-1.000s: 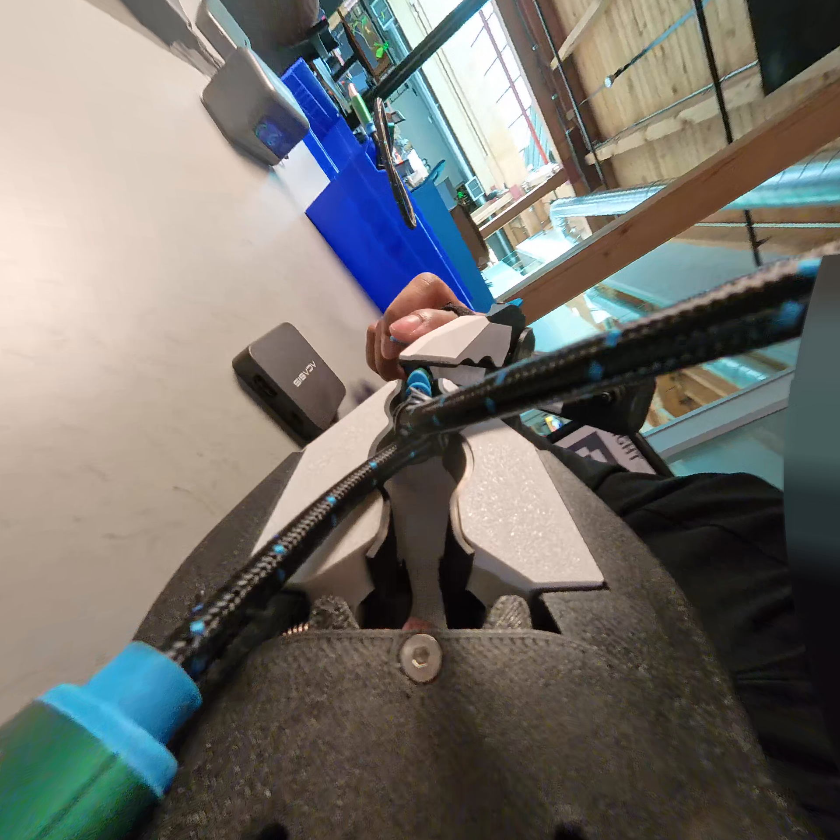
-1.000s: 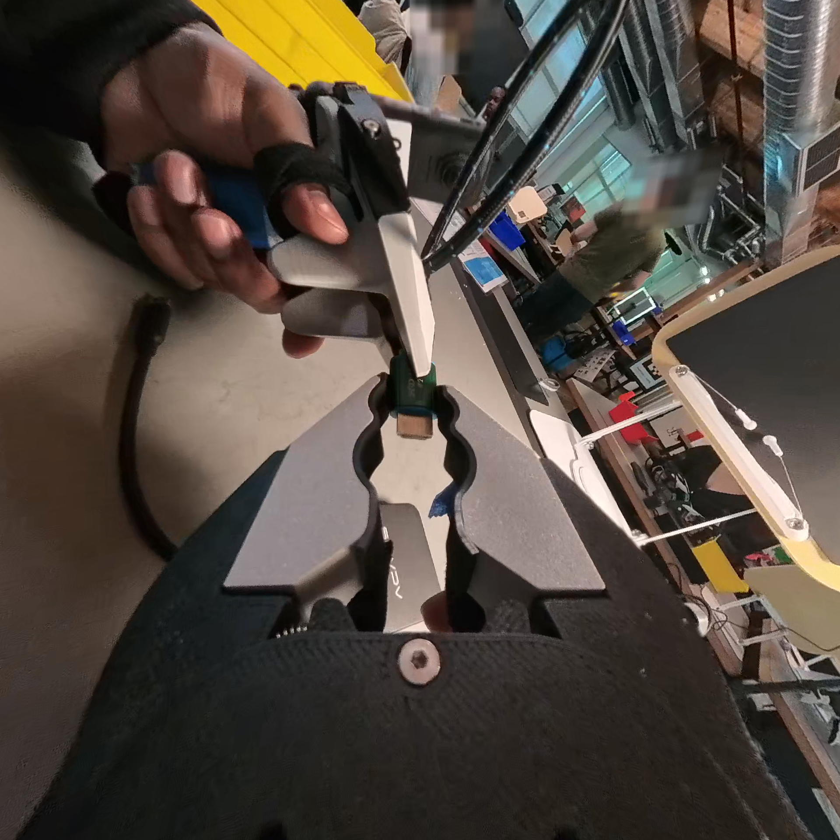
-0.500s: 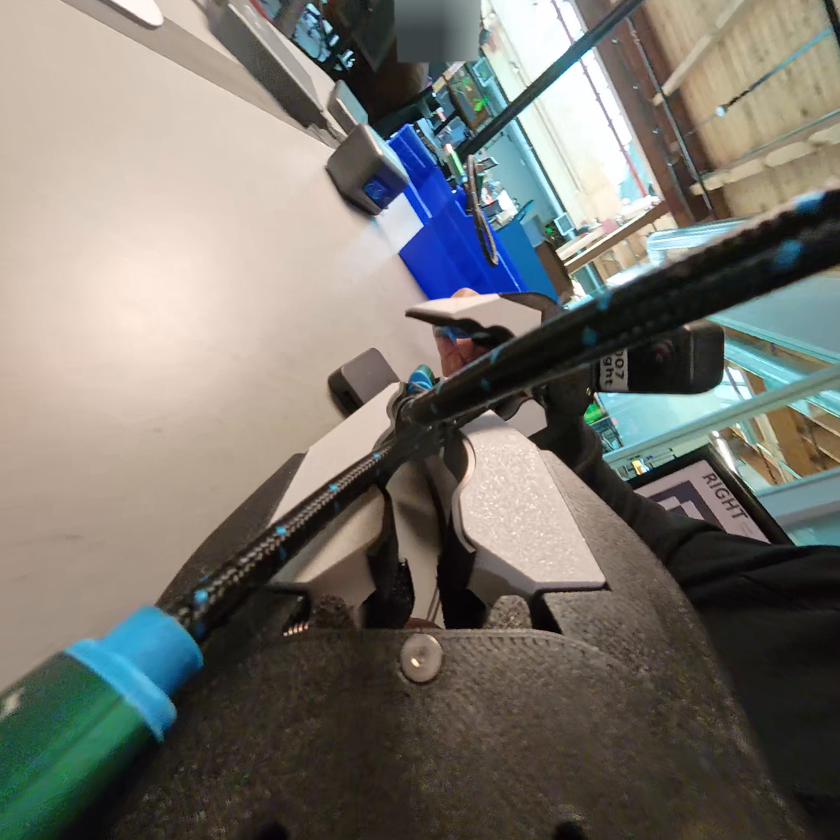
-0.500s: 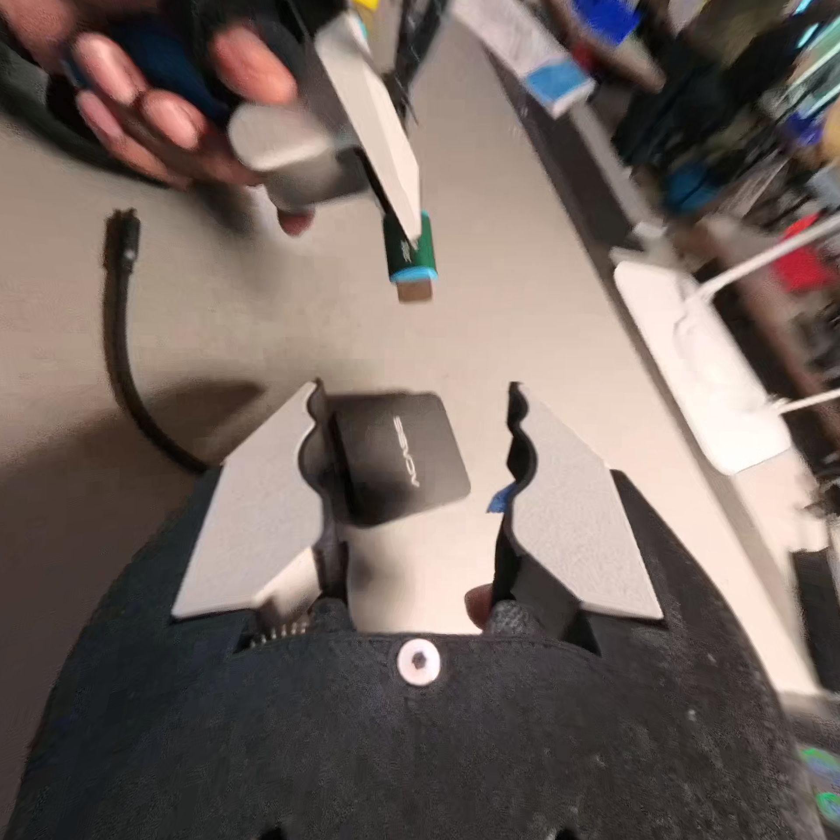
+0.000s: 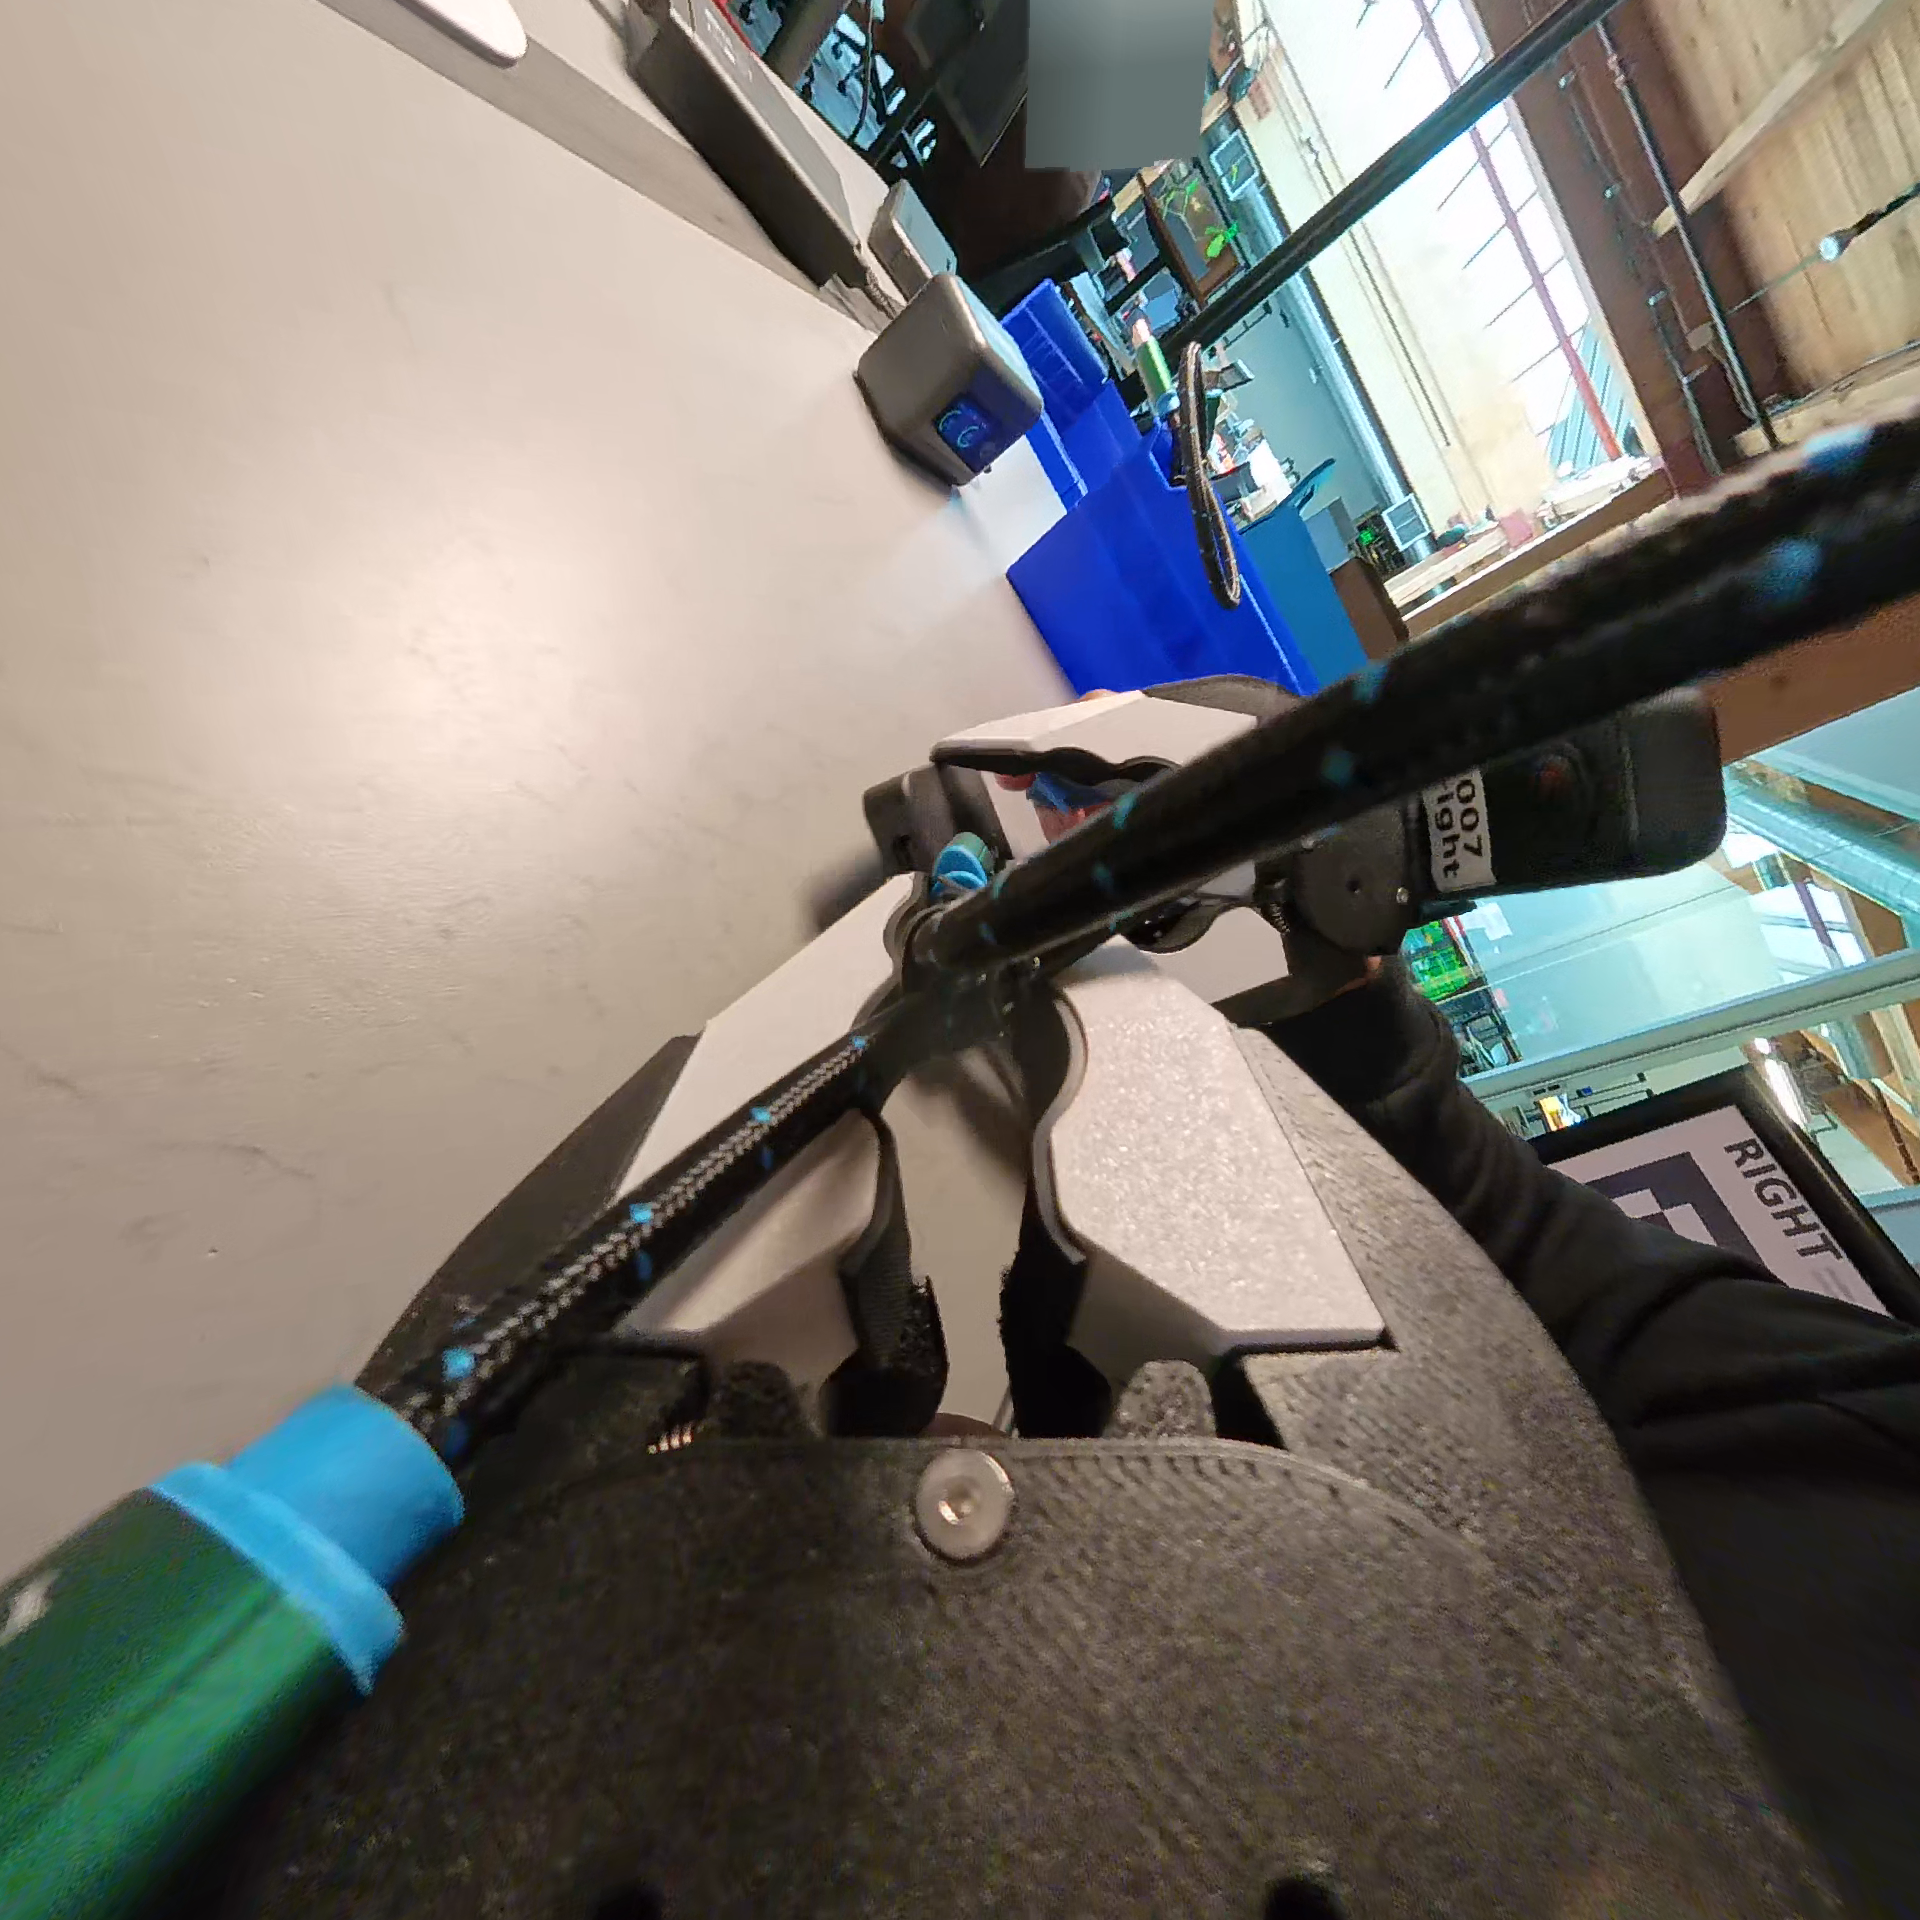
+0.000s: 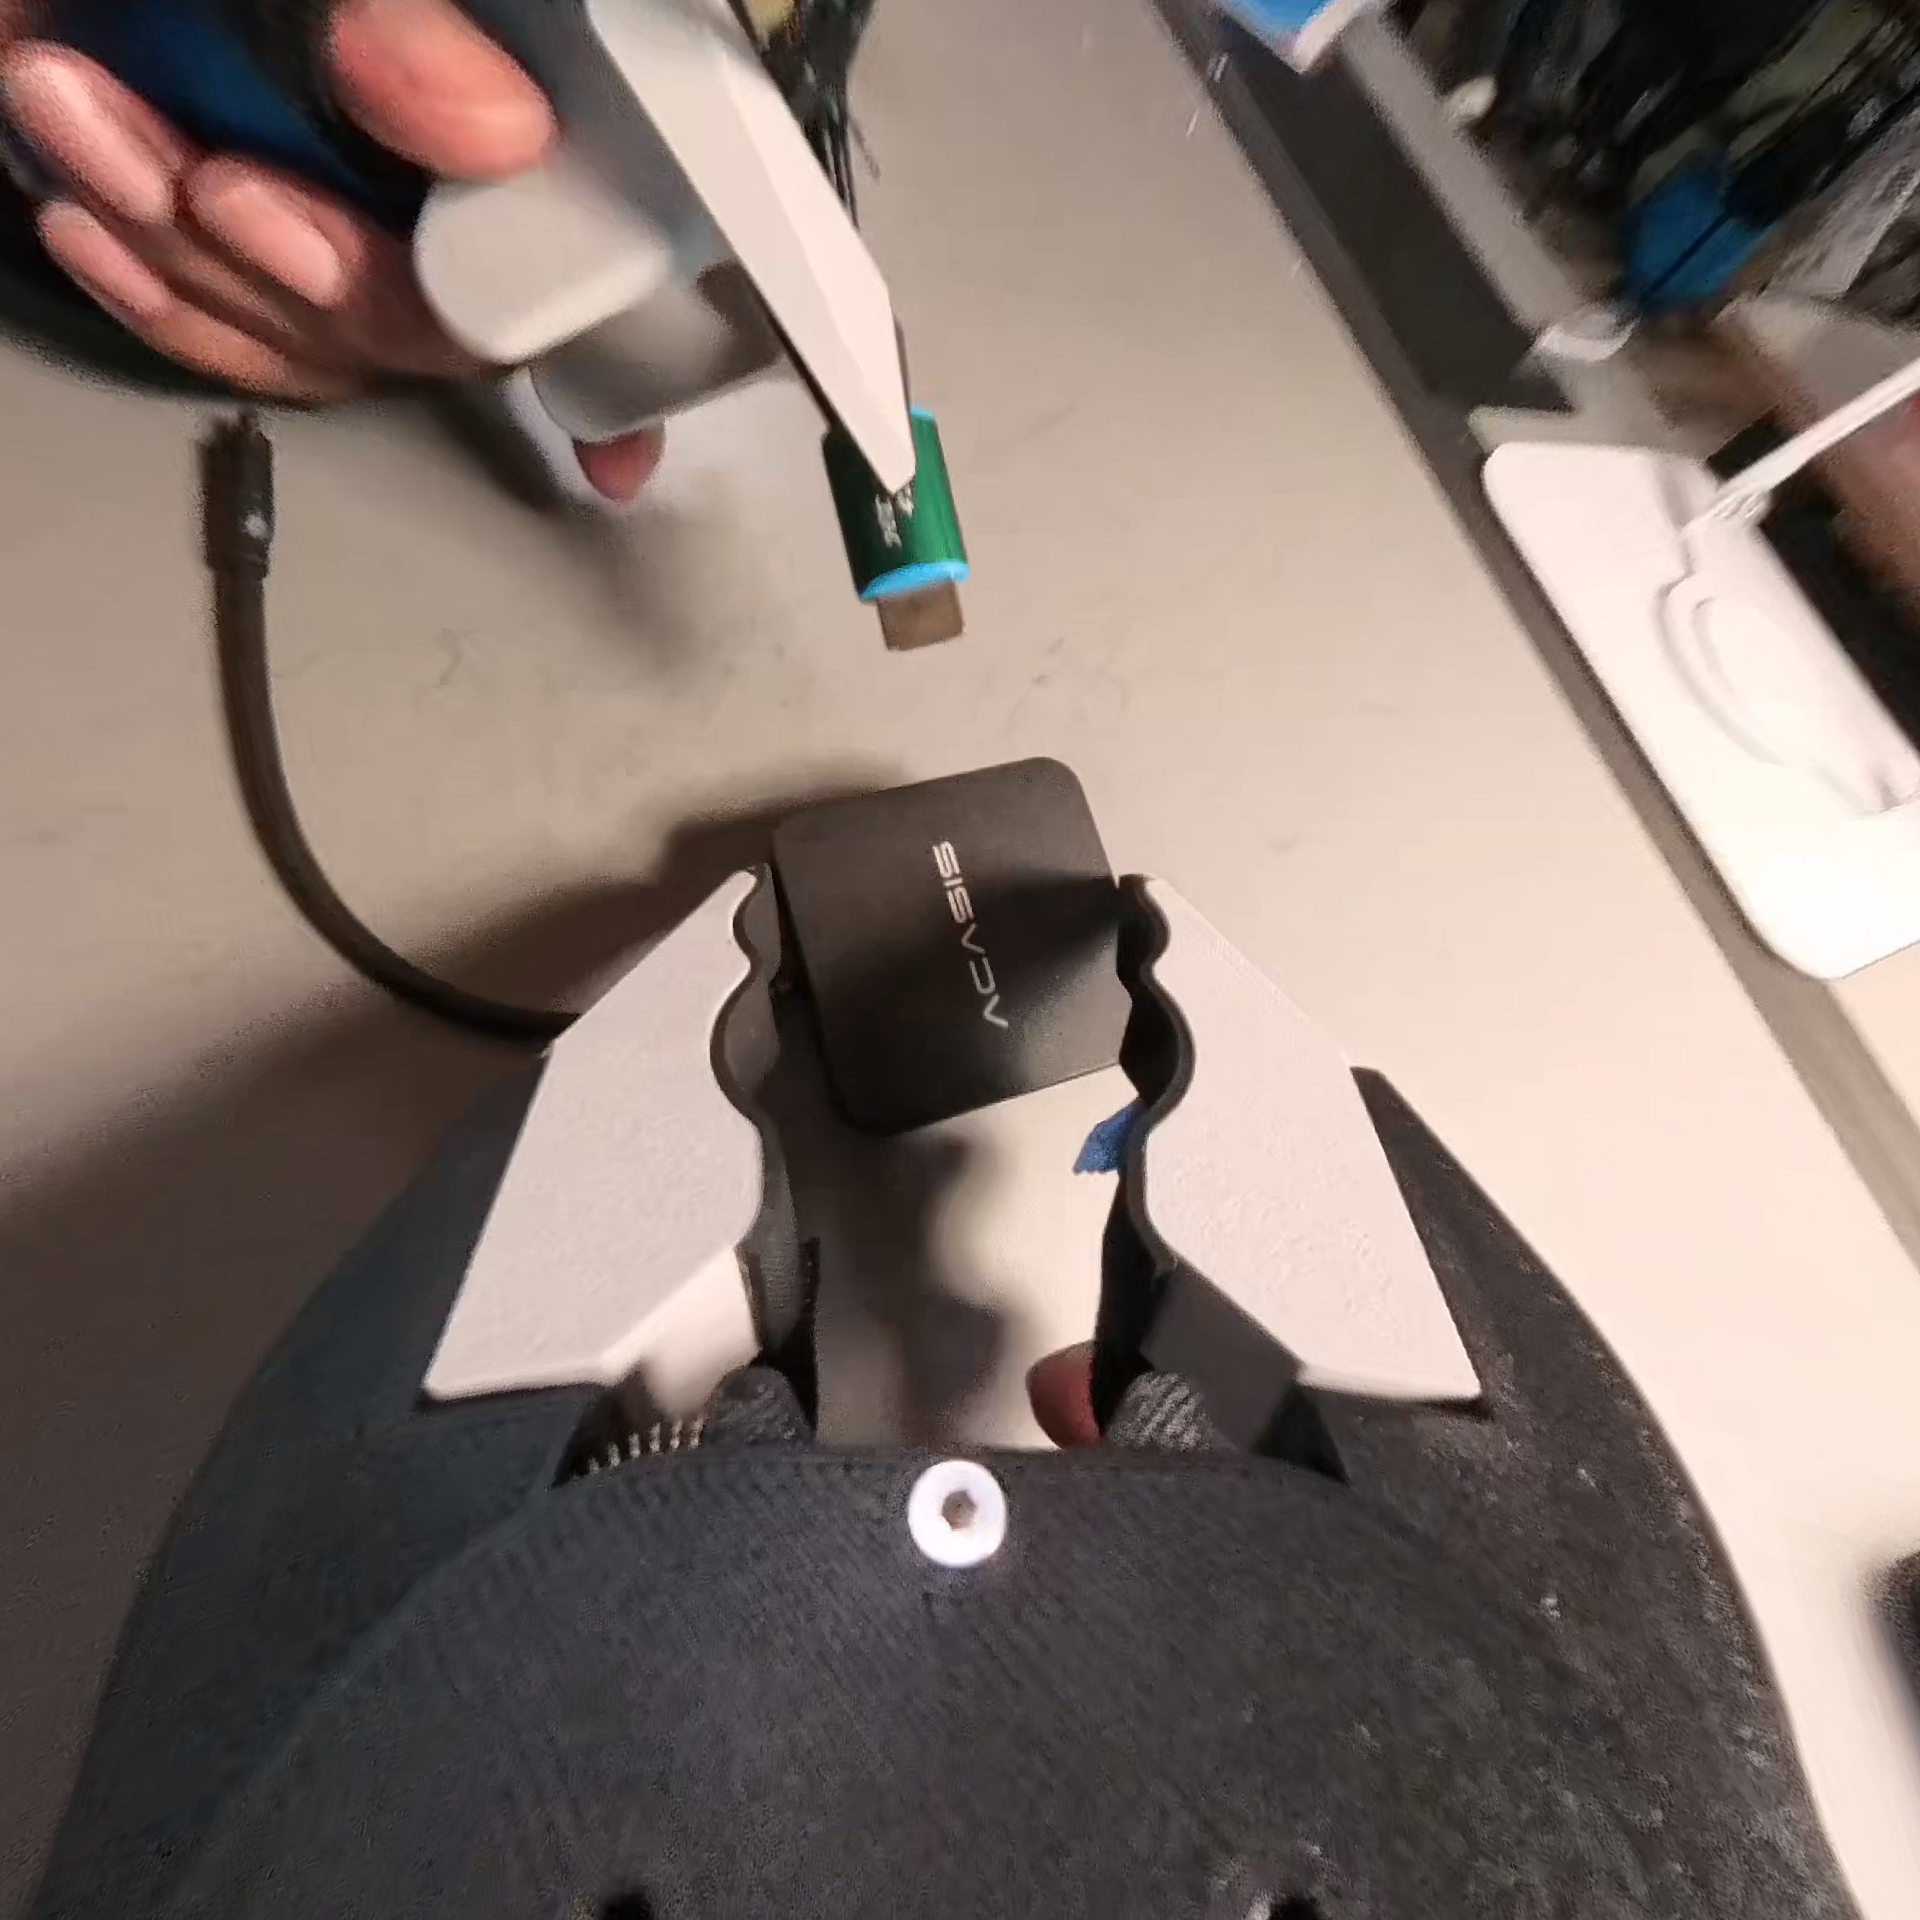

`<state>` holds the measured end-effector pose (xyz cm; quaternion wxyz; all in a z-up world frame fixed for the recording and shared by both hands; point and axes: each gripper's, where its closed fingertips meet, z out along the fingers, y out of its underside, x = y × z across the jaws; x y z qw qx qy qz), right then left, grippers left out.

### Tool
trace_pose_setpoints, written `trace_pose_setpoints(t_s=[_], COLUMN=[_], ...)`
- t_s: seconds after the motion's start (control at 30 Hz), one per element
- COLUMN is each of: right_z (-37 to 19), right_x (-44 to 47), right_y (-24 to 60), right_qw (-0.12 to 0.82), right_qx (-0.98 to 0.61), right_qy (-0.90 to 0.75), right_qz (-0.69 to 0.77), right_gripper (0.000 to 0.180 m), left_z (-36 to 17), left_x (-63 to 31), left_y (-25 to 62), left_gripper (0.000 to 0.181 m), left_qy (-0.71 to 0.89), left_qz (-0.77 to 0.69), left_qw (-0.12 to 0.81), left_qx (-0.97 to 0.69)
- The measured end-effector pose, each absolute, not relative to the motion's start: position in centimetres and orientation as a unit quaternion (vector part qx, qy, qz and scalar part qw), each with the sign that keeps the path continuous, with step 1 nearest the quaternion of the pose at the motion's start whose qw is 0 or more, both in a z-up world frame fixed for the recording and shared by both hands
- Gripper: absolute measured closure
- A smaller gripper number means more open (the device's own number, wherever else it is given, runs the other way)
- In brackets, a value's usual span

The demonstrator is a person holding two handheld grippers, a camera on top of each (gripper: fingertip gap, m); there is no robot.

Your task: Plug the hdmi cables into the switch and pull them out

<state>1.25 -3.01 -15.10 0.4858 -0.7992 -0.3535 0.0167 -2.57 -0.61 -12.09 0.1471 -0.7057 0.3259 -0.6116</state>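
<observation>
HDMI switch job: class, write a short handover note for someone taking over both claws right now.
Left claw: shut on the green plug of the braided cable, held in the air above the table, tip pointing down toward the switch.
Right claw: open, one finger on each side of the black switch, which lies flat on the table; not yet clamped.
A second black cable lies loose on the table to the left.
Done: plug picked up. Left: steady the switch, insert the plug, pull it out, repeat with the other cable.
</observation>
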Motion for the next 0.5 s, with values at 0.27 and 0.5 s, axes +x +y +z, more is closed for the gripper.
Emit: trace_pose_setpoints(t_s=[0.27, 0.5], right_z=[-12.5, -12.2], right_x=[0.6, -0.1], right_y=[-3.0, -3.1], right_qw=[0.563, 0.574], right_qx=[-0.75, -0.731], right_qy=[-0.348, -0.367], right_qz=[-0.003, -0.039], right_gripper=[0.112, 0.112], left_z=[-11.0, -10.6], left_x=[-2.5, -2.3], left_y=[-0.7, -1.2], left_gripper=[0.169, 0.169], left_qy=[0.34, 0.346], left_qz=[-0.621, -0.626], left_qw=[0.184, 0.189], left_qx=[-0.682, -0.673])
